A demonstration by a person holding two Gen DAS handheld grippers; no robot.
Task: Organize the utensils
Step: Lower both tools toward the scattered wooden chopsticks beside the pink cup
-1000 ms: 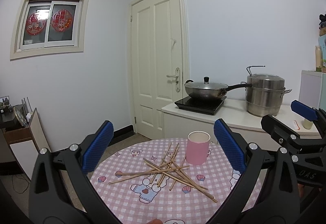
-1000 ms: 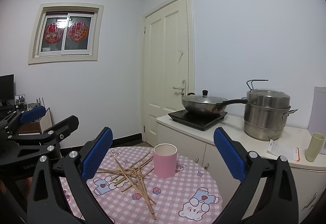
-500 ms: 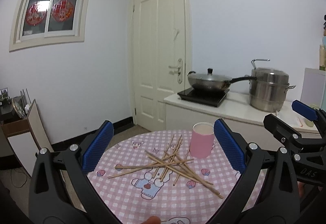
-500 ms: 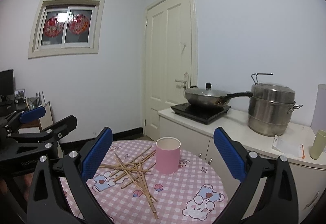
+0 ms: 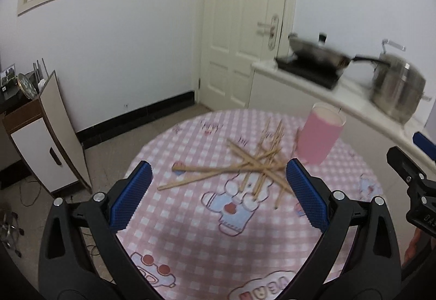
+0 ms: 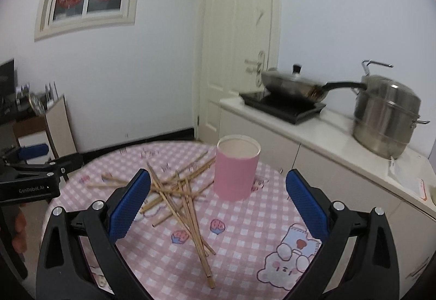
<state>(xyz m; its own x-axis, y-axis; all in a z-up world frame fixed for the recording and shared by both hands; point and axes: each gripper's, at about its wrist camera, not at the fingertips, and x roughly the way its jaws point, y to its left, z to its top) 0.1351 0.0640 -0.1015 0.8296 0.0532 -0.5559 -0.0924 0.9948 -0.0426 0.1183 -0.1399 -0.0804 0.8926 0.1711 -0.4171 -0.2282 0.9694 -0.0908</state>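
The left claw (image 5: pixel 218 191) hangs over the round worktop (image 5: pixel 190 245) with its blue-padded fingers spread wide and nothing between them. Just ahead of it, between the finger lines and slightly toward its right finger, lies a loose crossed heap of wooden chopsticks (image 5: pixel 250 166). Beyond that finger stands an upright pink cup (image 5: pixel 318 136), touching or nearly touching the far ends of some sticks.

The right claw (image 6: pixel 218 202) is likewise released and holds nothing. The chopsticks (image 6: pixel 179 191) sprawl ahead of its left finger, several running back toward the camera. The pink cup (image 6: pixel 235 169) stands straight ahead of this claw, between its fingers and just beyond the heap, mouth up. The left claw (image 6: pixel 41 174) shows at the far left edge of this view.
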